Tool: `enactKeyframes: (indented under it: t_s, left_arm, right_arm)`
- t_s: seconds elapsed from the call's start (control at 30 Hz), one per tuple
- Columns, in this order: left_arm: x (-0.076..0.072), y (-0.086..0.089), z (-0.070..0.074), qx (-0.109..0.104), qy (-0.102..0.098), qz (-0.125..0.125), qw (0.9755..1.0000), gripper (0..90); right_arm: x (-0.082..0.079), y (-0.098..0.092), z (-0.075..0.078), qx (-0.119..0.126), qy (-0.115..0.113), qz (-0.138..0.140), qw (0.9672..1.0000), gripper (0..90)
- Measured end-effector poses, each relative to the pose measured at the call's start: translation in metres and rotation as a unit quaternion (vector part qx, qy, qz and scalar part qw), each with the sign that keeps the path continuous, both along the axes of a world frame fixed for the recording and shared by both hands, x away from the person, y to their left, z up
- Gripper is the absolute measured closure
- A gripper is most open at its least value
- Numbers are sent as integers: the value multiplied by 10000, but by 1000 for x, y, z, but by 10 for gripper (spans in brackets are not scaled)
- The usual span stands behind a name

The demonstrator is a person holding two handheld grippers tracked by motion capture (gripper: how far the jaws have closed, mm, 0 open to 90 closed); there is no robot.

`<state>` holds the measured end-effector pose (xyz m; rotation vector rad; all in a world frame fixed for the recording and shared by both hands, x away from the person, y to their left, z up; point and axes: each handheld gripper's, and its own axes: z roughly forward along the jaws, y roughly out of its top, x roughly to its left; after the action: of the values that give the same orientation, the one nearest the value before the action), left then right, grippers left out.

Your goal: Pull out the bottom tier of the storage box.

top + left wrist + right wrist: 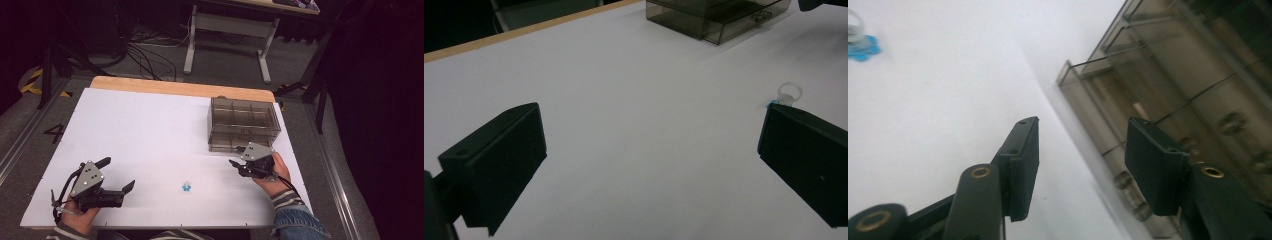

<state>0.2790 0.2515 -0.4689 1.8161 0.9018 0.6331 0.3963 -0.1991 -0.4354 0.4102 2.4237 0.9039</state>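
A smoky see-through drawer box (243, 120) stands at the table's far right, its bottom drawer (232, 143) pulled a little out. A small blue-and-clear ring-shaped piece (186, 187) lies on the white tabletop near the front middle. My right gripper (236, 156) hovers just in front of the drawer; in the right gripper view its jaws (1080, 135) stand apart with nothing between them, beside the box (1188, 90). My left gripper (118, 174) rests at the front left, wide open (651, 150) and empty. The small piece (788, 93) lies just past its right jaw.
The white board (150, 130) covers a wooden table whose far edge (175, 87) shows. Beyond it are a desk frame (227, 30) and floor cables (145, 55). The box (719, 17) is the sole tall item on the table.
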Motion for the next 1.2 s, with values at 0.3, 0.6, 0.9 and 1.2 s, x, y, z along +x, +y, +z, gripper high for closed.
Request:
enactKeyframes:
  t_s: [0.3, 0.6, 0.9, 1.2]
  left_arm:
    - [0, 0, 0, 18, -8, 1, 10000, 0]
    - [-2, 0, 0, 1, -12, 17, 10000, 0]
    - [-5, 4, -1, 31, 2, 84, 10000, 0]
    - [-9, 6, -1, 8, 24, 162, 9999, 0]
  right_arm:
    - [9, -1, 2, -114, 372, 123, 9992, 480]
    - [21, -1, 2, -429, 430, 197, 9980, 473]
    - [34, 1, -1, -881, 408, 234, 9950, 473]
    - [51, 2, -8, -1233, 457, 178, 9912, 479]
